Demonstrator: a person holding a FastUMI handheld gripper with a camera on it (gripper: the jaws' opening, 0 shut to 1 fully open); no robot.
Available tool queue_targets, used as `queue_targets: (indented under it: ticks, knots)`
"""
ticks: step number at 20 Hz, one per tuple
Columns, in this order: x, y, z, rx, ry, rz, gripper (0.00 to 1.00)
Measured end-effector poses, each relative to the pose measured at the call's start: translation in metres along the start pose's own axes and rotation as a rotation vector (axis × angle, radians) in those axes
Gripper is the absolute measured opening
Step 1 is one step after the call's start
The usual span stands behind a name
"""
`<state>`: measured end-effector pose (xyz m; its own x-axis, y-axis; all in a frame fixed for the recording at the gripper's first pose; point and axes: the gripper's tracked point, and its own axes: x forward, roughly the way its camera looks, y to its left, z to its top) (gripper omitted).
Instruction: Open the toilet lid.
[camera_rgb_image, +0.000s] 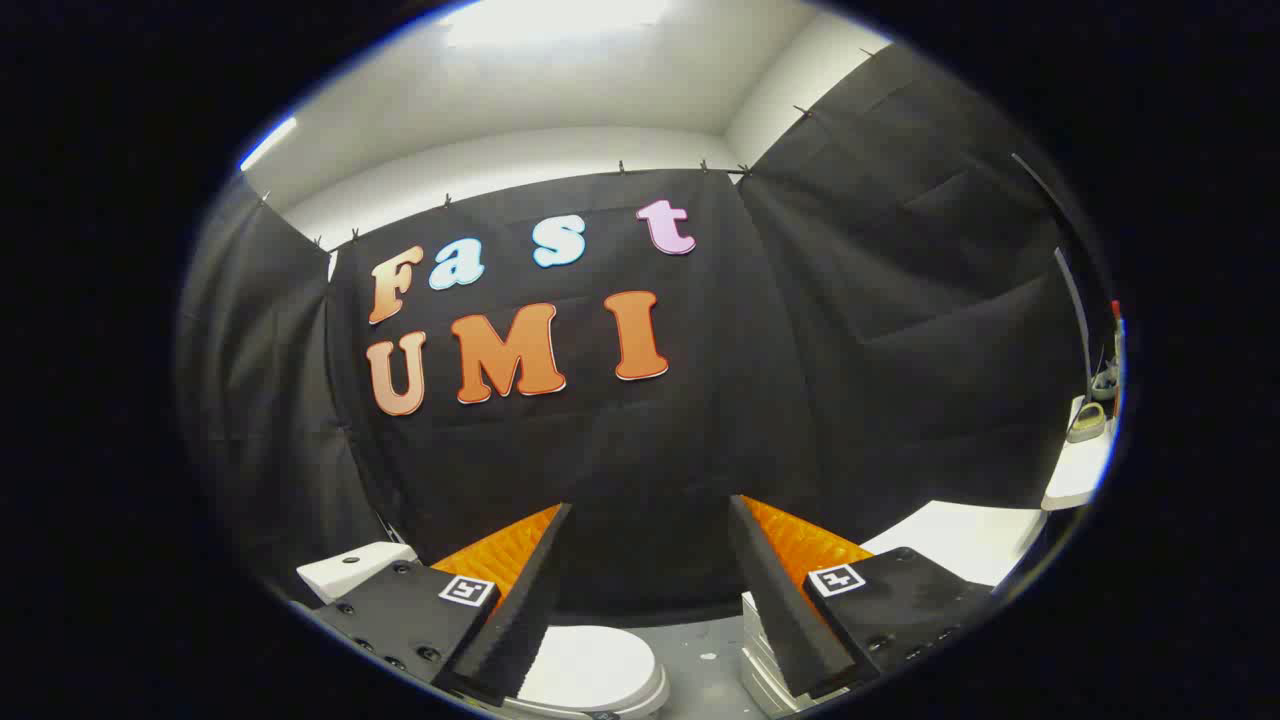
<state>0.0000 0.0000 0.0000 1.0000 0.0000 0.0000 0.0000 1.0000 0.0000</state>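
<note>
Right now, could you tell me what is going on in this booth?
A person holds a handheld gripper above a white toilet. Its fingers stand apart with nothing between them, aimed mostly at the black cloth wall. The toilet lid lies shut, low down beside the left finger, untouched. White surfaces sit off to the right.

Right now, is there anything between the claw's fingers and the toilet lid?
No. In the gripper view the open claw hangs above the closed toilet lid, with just air between them.
</note>
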Motion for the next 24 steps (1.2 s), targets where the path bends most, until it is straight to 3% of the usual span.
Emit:
queue_targets:
  ticks: [7, 17, 21, 24]
  knots:
    - [0.001, 0.008, -0.004, -0.014, 0.009, 0.031, 0.98]
    - [-0.006, -0.006, 0.012, -0.040, -0.067, -0.025, 0.98]
    - [-0.001, -0.011, -0.019, -0.008, -0.020, -0.035, 0.98]
    - [0.004, -0.001, -0.068, 0.032, 0.030, -0.016, 0.98]
